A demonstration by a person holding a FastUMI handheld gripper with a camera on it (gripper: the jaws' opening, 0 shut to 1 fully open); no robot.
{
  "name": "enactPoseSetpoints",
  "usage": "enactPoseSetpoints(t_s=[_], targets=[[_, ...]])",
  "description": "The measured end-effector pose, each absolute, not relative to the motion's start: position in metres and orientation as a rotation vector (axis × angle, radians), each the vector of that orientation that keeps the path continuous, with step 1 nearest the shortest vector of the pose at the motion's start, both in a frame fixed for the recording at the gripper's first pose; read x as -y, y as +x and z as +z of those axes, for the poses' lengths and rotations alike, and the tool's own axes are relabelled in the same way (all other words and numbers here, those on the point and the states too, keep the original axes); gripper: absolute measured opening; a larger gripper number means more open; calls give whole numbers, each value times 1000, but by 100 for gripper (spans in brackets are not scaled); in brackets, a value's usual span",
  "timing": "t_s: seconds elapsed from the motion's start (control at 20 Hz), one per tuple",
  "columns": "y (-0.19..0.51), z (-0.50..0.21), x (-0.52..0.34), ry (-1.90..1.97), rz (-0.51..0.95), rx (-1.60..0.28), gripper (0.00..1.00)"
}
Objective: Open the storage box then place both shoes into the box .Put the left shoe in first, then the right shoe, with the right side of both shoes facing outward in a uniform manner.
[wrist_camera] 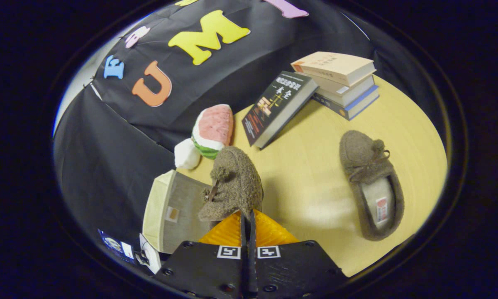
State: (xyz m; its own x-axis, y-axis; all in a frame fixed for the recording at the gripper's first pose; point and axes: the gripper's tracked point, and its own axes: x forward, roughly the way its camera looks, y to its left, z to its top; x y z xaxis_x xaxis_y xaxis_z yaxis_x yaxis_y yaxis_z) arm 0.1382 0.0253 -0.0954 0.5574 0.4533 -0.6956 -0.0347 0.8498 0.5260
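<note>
My gripper is shut on the heel rim of a fuzzy brown shoe, which hangs off the fingertips with its toe pointing away and tilted toward the storage box. The box is cream-walled with a grey inside and stands open just left of the fingers, beside and partly under the held shoe. The second brown shoe lies flat on the yellow table to the right, opening up, with a label on its insole.
A watermelon-slice plush lies beyond the box by the cloth wall. A dark book leans against a stack of three books at the table's far side. Bare tabletop lies between the two shoes.
</note>
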Motion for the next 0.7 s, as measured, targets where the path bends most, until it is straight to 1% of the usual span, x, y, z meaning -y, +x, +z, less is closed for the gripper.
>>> enactPoseSetpoints(t_s=[0.2, 0.35, 0.5, 0.7], targets=[[143, -37, -85, 546, 379, -878, 0], [143, -9, -140, 586, 418, -834, 0], [148, -6, -203, 640, 428, -829, 0], [144, -32, -273, 691, 442, -887, 0]])
